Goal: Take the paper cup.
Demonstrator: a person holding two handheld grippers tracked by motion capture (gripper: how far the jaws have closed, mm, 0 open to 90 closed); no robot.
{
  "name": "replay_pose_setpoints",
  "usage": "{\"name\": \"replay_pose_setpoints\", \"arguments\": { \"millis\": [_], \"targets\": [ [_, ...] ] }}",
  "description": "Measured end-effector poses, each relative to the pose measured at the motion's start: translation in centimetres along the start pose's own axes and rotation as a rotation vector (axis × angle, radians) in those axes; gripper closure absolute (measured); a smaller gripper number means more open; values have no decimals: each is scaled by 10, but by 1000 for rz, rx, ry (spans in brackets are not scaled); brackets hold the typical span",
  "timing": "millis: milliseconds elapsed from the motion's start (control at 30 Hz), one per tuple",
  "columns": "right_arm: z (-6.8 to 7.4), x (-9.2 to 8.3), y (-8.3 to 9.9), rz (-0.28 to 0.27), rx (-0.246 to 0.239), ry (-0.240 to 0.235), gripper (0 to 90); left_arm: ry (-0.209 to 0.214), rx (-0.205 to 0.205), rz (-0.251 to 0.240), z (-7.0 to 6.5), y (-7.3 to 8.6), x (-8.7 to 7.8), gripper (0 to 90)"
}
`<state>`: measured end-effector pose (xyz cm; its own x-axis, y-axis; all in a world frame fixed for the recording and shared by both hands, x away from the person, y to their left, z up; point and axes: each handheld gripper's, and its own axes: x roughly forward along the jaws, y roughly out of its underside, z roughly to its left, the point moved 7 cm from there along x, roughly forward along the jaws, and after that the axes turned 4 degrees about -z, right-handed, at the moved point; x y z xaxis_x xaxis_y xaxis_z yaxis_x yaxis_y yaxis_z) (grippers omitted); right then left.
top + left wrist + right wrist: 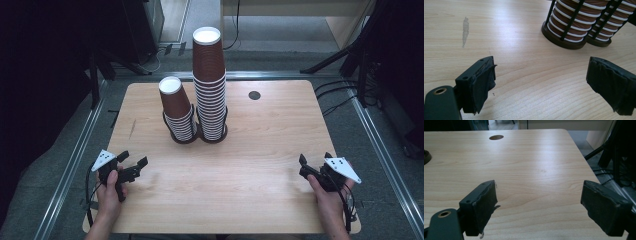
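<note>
Two stacks of brown paper cups are standing in dark wire holders at the middle of the bench [250,150]: the short stack [177,112] is touching the left side of the tall stack [210,85]. The left tool [132,167] is resting near the bench's front-left corner, well apart from the stacks, jaws standing wide apart with nothing between. The right tool [310,167] is sitting near the front-right corner, jaws likewise spread and empty.
</note>
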<state>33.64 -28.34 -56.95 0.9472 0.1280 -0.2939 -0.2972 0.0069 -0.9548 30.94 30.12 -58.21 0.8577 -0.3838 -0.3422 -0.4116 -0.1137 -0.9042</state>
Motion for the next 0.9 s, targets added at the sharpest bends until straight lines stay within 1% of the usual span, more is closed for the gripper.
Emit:
{"name": "replay_pose_setpoints", "arguments": {
  "millis": [33, 100, 200, 267, 400, 533, 667, 767, 900],
  "targets": [
    [1, 0, -1, -1, -5, -3, 127, 1, 2, -2, 0, 0, 0, 85],
    [2, -1, -5, -9, 2, 7, 104, -4, 7, -6, -1, 0, 0, 85],
    [10, -4, -18, -31, 23, -22, 80, -15, 19, -20, -1, -1, -1, 85],
    [20, -6, -29, -42, 23, -64, 71, -21, 30, -30, -2, -1, -2, 85],
    [42, -10, -54, -96, -27, -99, 69, -34, 35, -37, -2, -1, -2, 85],
    [62, -11, -76, -134, -39, -140, 66, -42, 38, -42, -1, -2, -2, 85],
    [77, -9, -96, -165, -42, -168, 65, -47, 42, -50, -2, -2, -3, 85],
    [87, -6, -109, -186, -22, -189, 65, -49, 45, -53, -2, -2, -3, 85],
    [103, -2, -124, -205, -12, -220, 65, -56, 51, -60, -2, -2, -4, 85]
  ]
}}
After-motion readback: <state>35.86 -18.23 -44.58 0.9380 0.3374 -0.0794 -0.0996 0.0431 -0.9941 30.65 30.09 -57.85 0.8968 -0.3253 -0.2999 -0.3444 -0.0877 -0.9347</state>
